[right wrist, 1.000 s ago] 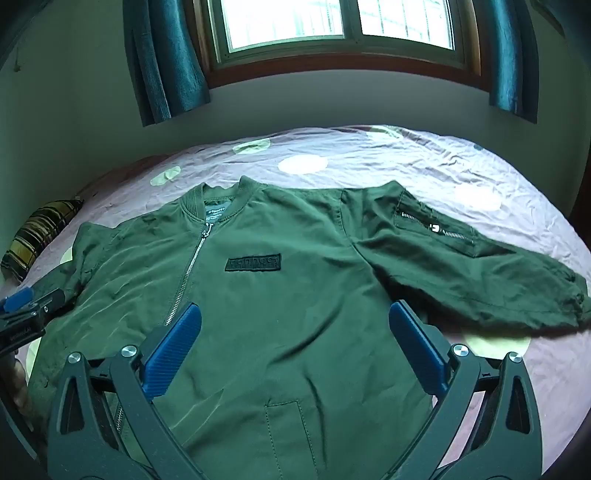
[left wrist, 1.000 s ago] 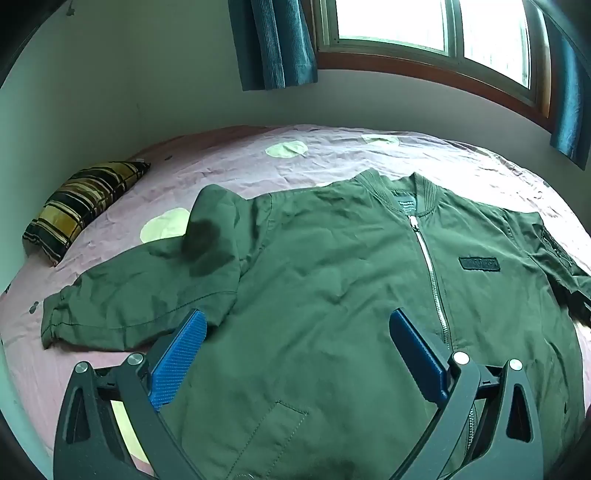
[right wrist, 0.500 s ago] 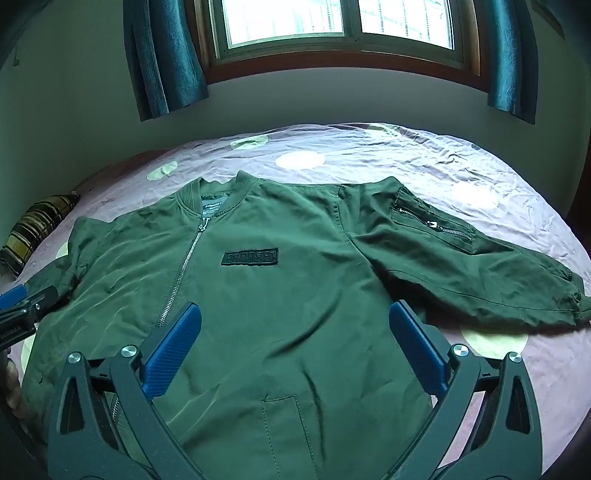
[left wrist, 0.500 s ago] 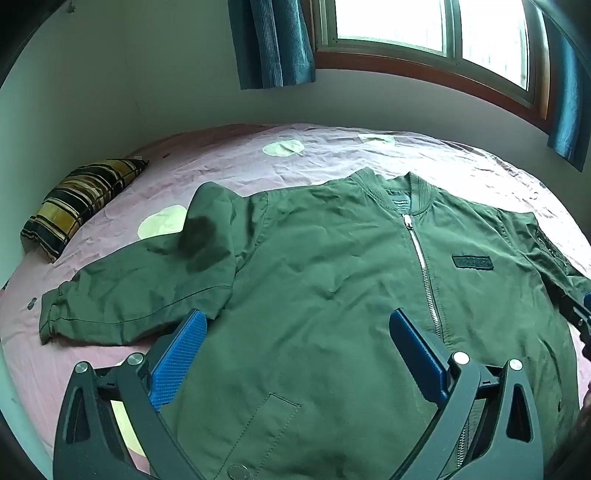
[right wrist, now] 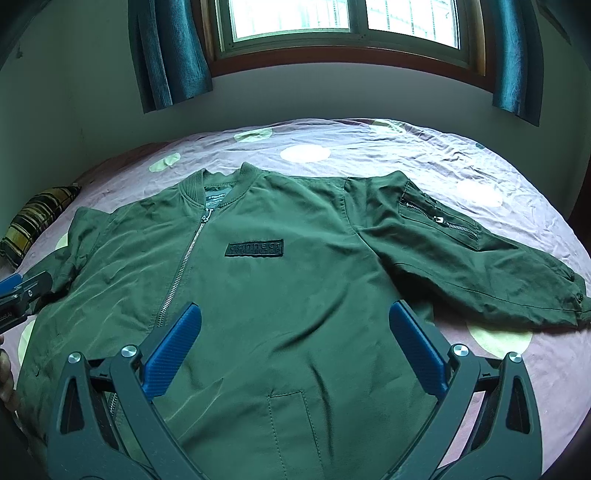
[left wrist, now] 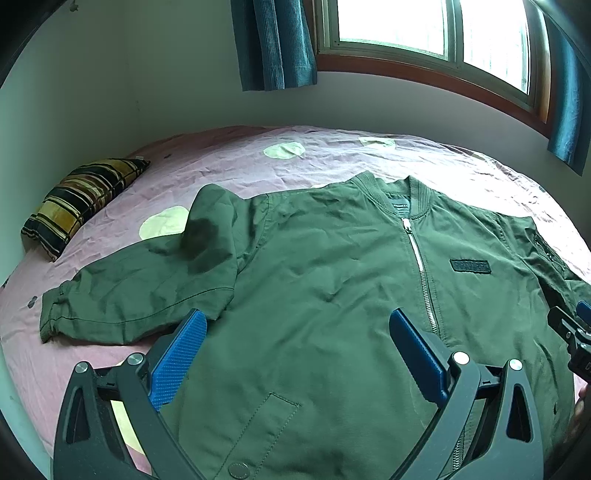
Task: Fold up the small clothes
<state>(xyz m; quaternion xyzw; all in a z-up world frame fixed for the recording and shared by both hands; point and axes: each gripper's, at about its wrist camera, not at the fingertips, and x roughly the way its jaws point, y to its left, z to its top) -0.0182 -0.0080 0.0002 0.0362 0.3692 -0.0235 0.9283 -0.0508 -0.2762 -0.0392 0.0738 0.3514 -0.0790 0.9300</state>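
I see a green jacket (left wrist: 332,280) lying flat on the bed (left wrist: 332,155), front side up, with its collar toward the far edge by the wall. The silver zipper (left wrist: 419,266) runs down the middle and is zipped up. A dark patch (right wrist: 254,248) with letters sits on the chest beside the zipper. The jacket covers most of the near half of the bed.

My left tool (left wrist: 291,354) hangs over the lower part of the jacket, near the bed's near edge. Its two blue fingers (left wrist: 177,358) are wide apart and hold nothing. One sleeve (left wrist: 136,291) lies just past the left finger, bent and bunched at the shoulder, with its cuff pointing to the bed's left edge.

My right tool (right wrist: 295,347) hangs over the lower front of the jacket too, above a pocket (right wrist: 291,417). Its blue fingers (right wrist: 173,349) are also wide apart with nothing between them. The other sleeve (right wrist: 472,258) stretches out toward the bed's right edge, and it has a small zipper pocket (right wrist: 439,219) on it.

A striped pillow (left wrist: 81,199) sits at the bed's far left corner, well apart from the jacket. The pink sheet has pale round dots (right wrist: 304,153) on it. A window (right wrist: 343,18) with blue curtains (right wrist: 170,55) is on the wall behind the bed
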